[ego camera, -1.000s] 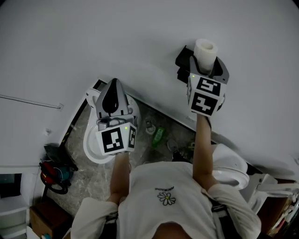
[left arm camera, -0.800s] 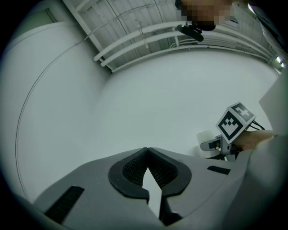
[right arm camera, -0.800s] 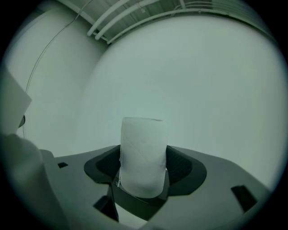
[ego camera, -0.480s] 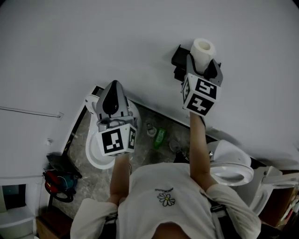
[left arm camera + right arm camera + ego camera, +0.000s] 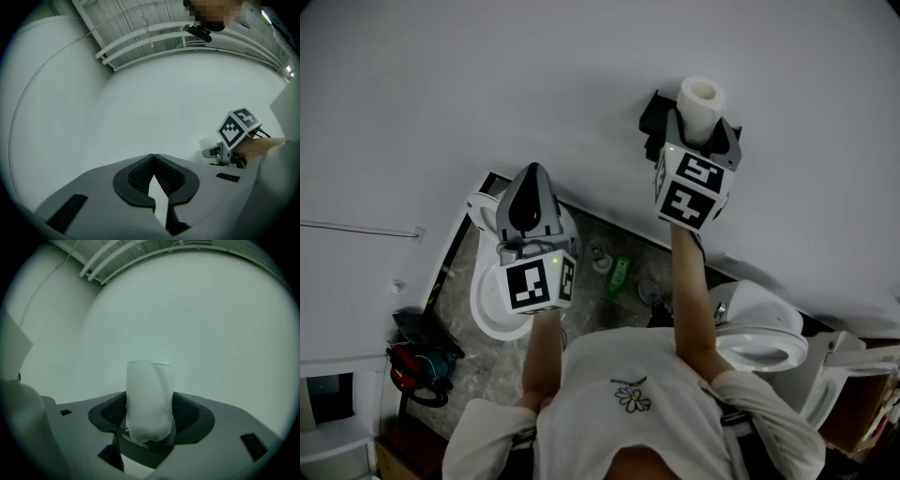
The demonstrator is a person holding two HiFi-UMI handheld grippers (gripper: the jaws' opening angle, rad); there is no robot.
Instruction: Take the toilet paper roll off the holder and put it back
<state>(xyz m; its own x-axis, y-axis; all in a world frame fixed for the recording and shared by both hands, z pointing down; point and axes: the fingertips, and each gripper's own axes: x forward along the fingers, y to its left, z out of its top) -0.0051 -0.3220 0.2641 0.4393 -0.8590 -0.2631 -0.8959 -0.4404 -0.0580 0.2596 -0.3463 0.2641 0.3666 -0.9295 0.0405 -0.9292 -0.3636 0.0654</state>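
Here the right gripper point(image 5: 701, 137) pinches the toilet paper roll point(image 5: 700, 98), long axis upright — just beside the holder point(image 5: 650, 120), on its right; the left gripper point(image 5: 531, 180), jaws pressed together on nothing, hangs well apart from the holder.

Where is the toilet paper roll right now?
In the head view the toilet paper roll sits upper right, gripped in the jaws of the right gripper, close to the white wall and just right of the black holder.

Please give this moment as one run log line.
right gripper: shut on toilet paper roll, roll upright beside holder on wall | left gripper: shut, empty, away from roll | roll seated on holder: cannot tell
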